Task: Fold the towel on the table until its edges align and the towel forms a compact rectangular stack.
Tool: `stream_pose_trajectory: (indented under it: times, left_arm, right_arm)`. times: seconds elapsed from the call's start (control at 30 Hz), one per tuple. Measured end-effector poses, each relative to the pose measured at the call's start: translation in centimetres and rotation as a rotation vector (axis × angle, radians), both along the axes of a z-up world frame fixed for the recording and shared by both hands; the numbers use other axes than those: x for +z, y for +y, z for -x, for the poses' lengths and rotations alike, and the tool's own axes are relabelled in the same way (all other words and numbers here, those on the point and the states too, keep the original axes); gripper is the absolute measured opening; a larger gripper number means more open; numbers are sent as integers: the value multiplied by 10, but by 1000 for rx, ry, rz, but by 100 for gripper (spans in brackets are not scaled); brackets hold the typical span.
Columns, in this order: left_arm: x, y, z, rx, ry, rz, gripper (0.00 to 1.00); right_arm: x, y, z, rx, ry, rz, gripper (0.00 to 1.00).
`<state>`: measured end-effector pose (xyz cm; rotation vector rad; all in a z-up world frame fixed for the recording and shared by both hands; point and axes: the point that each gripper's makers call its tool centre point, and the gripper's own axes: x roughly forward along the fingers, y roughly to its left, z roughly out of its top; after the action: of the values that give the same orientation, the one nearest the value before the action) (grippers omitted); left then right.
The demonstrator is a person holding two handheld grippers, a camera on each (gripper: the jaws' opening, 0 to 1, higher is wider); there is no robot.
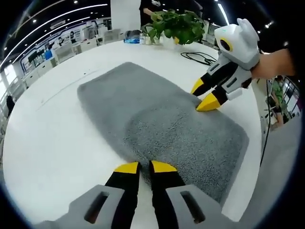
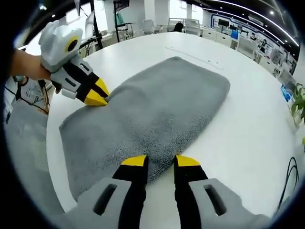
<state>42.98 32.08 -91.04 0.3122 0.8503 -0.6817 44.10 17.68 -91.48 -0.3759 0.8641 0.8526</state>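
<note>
Left gripper view: grey shaggy rectangular towel (image 1: 162, 119) flat on round white table (image 1: 47, 138), left gripper (image 1: 145, 167) nearly closed at near edge, right gripper (image 1: 204, 95) parted at opposite edge, grasp on pile undeterminable, apparently positioned for lifting a fold.

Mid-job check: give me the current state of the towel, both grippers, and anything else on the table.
Towel: lying flat on the table, already folded over.
Left gripper: jaws closed at the towel's edge.
Right gripper: jaws slightly apart at the opposite edge.
Black cable: lying loose beside the potted plant.
</note>
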Motion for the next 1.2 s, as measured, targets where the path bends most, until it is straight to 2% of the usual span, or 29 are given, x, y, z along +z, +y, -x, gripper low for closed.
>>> stream_pose_trajectory:
  times: [0.13, 0.23, 0.3, 0.5, 0.77, 1.03, 1.2]
  left_arm:
    - [4, 11, -2, 97, 13, 45, 22]
    - [6, 13, -1, 103, 21, 46, 26]
    - [10, 13, -2, 83, -4, 38, 26]
    - [33, 7, -6, 21, -78, 28, 27]
    - [60, -1, -14, -75, -161, 19, 27]
    - [80, -5, -7, -135, -213, 44, 28]
    - [85, -6, 1, -143, -212, 95, 36]
  right_arm:
    - [0, -1, -3, -25, 1, 8, 21]
    - [2, 2, -5, -41, 6, 8, 21]
    - [6, 3, -5, -45, 1, 2, 21]
    - [33, 15, -6, -59, -48, -101, 22]
    - [53, 27, 4, -45, -64, -145, 24]
    - [68, 31, 13, -25, -67, -193, 30]
    - [72, 33, 22, 8, -71, -197, 35]
